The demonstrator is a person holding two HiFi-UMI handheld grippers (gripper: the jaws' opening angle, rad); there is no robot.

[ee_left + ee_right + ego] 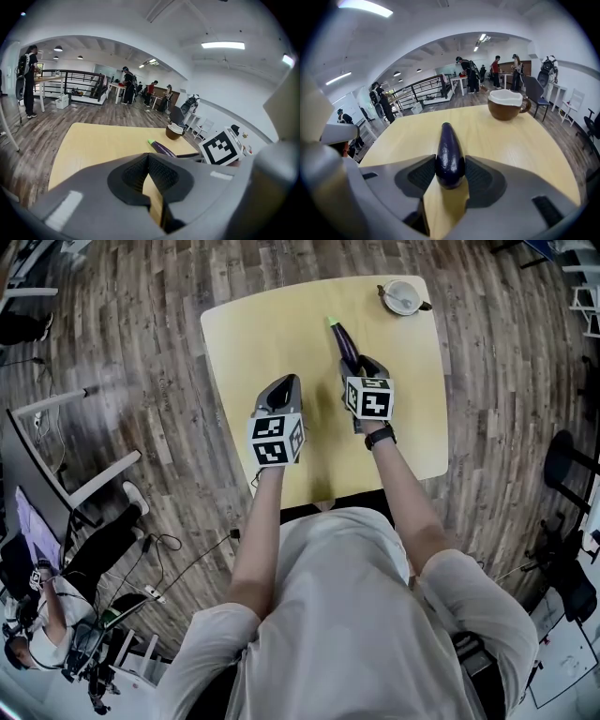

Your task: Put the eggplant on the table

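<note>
Right gripper (450, 173) jaws clamp the eggplant (448, 143) (dark purple, over the table (525, 140)); left gripper (148, 158) jaws closed, empty.

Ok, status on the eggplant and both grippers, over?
Right gripper shut on eggplant, over the table, not yet released. Left gripper shut, empty. Brown cup at far corner, well clear.

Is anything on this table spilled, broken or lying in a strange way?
Nothing stands out. The cup stands upright near the far corner of the table, with no spill around it. The eggplant looks whole, clamped in the right tool.
</note>
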